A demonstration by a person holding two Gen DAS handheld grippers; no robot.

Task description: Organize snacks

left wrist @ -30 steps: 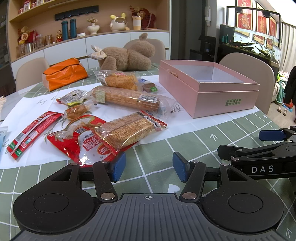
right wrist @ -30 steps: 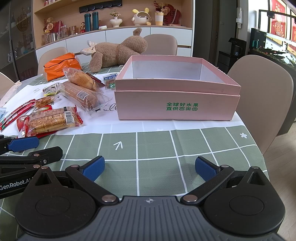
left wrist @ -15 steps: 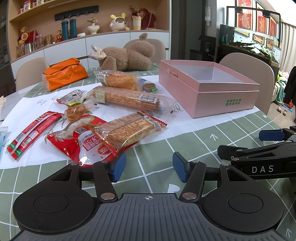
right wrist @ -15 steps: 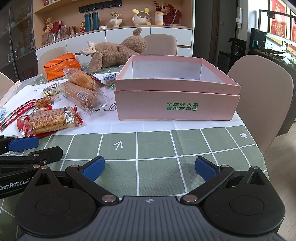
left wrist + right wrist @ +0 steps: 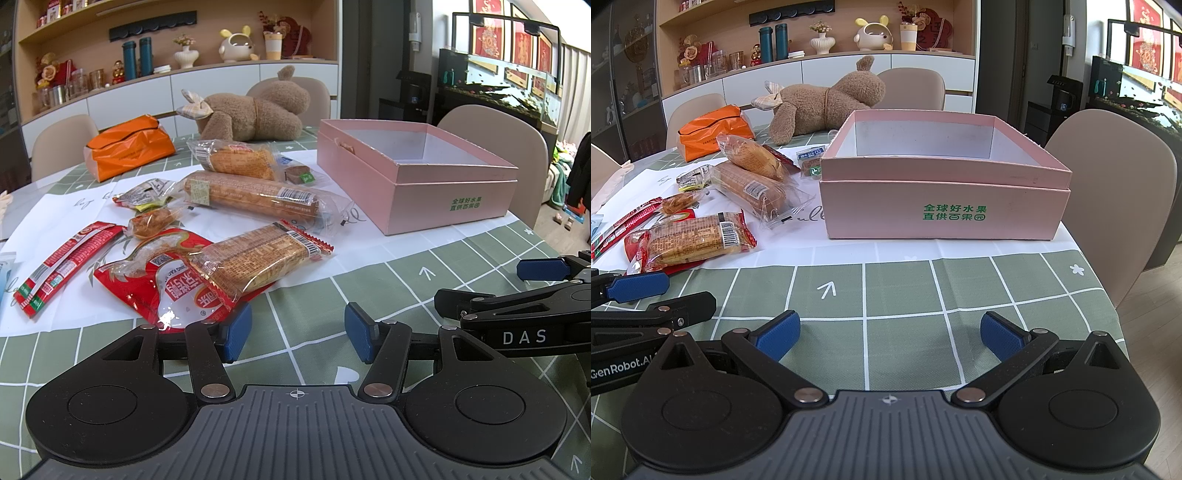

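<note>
Several wrapped snacks lie on white paper on the table: a biscuit pack (image 5: pixel 258 258) on a red pouch (image 5: pixel 166 284), a long cracker roll (image 5: pixel 255 195), a bread pack (image 5: pixel 236 160), red sausage sticks (image 5: pixel 62 266) and small packets (image 5: pixel 147 192). An open pink box (image 5: pixel 417 177) stands to their right; it looks empty in the right wrist view (image 5: pixel 942 177). My left gripper (image 5: pixel 295 328) is open and empty, just in front of the red pouch. My right gripper (image 5: pixel 890 332) is open and empty, low over the tablecloth in front of the box.
A brown plush toy (image 5: pixel 255 110) and an orange bag (image 5: pixel 129 146) lie at the table's far side. Beige chairs (image 5: pixel 1108 177) surround the table. The table's right edge (image 5: pixel 1108 295) is close to my right gripper. Each gripper shows at the side of the other's view.
</note>
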